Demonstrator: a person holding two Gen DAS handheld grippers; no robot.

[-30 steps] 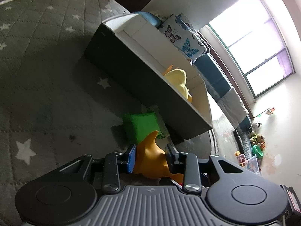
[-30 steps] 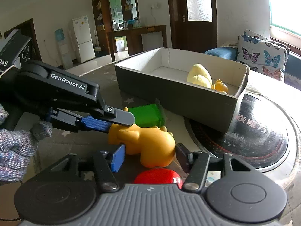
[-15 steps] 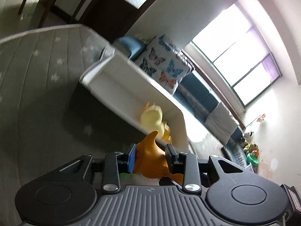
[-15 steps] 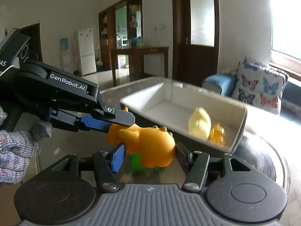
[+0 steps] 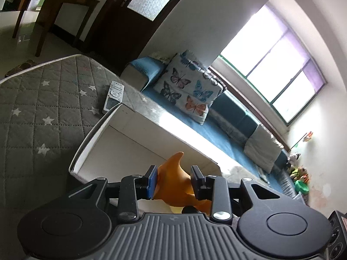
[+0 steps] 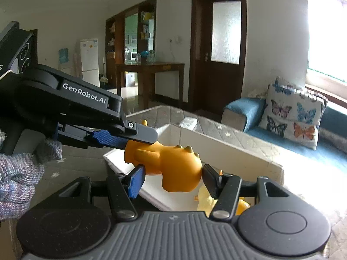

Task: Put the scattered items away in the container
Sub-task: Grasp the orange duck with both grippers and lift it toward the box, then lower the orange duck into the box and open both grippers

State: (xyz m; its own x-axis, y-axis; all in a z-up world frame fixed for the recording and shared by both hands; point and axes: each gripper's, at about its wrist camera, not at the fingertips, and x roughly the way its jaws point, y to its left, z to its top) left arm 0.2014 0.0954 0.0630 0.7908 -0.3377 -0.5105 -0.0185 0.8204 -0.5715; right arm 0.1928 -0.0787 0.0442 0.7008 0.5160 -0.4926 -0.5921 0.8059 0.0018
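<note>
now orange dinosaur (image 6: 173,169) above box (image 6: 227,151)

Below my claws the open box (image 6: 227,151) has bare white floor at its near-left end, free to enter from above. At the other end a pale yellow toy (image 6: 205,197) takes up the floor. My left claw (image 6: 138,138) crosses just above the orange dinosaur (image 6: 180,169), blocking the path from the left. A remote (image 5: 113,96) lies beside the box's far corner on the quilted desk (image 5: 32,108).
</note>
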